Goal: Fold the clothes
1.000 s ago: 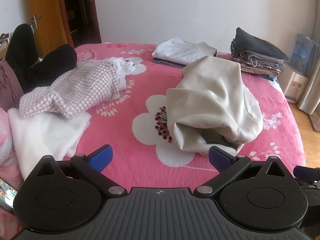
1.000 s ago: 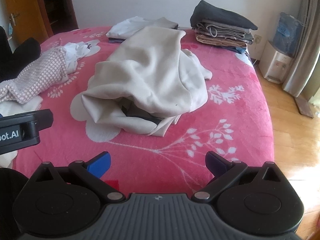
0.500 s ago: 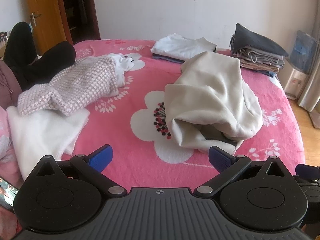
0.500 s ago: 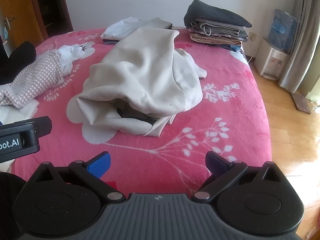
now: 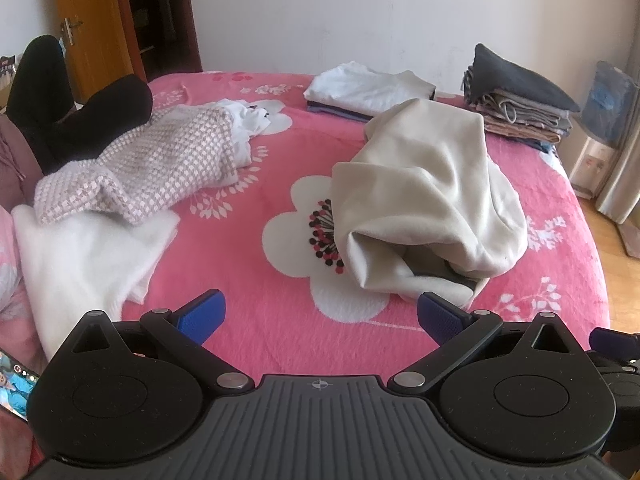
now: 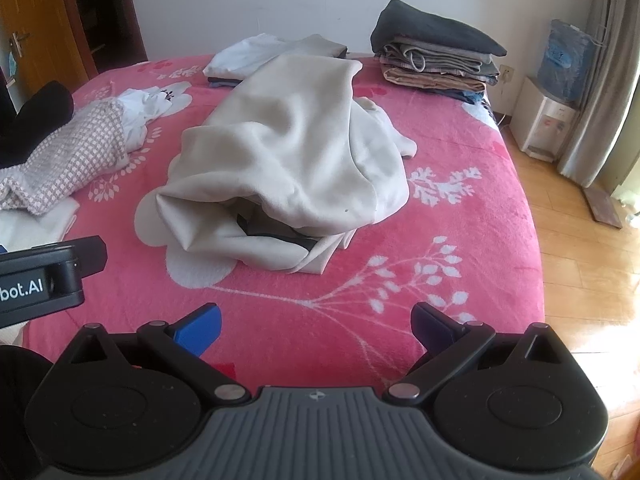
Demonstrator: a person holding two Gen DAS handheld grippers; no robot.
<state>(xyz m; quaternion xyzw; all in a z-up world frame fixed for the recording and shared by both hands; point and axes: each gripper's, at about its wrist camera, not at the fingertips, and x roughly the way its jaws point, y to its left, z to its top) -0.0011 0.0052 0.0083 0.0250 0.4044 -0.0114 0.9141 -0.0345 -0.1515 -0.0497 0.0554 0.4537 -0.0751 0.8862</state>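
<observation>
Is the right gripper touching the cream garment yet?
Apart. The right wrist view shows pink blanket between the open right gripper and the cream garment.

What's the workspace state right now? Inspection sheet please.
Surface: bed with pink floral blanket, bare near both grippers.
Job's things: beige garment crumpled mid-bed, unfolded; checked knit and white cloth loose on the bed's left; black garment at the left edge.
Done stacks: white pile and grey pile at the far edge.
Clutter: phone by the left gripper's base.
Grippers: left gripper open, empty; right gripper open, empty; both short of the beige garment.
Cables: nothing seen.
Surroundings: door far left; water dispenser, curtain, wood floor on the right.
</observation>
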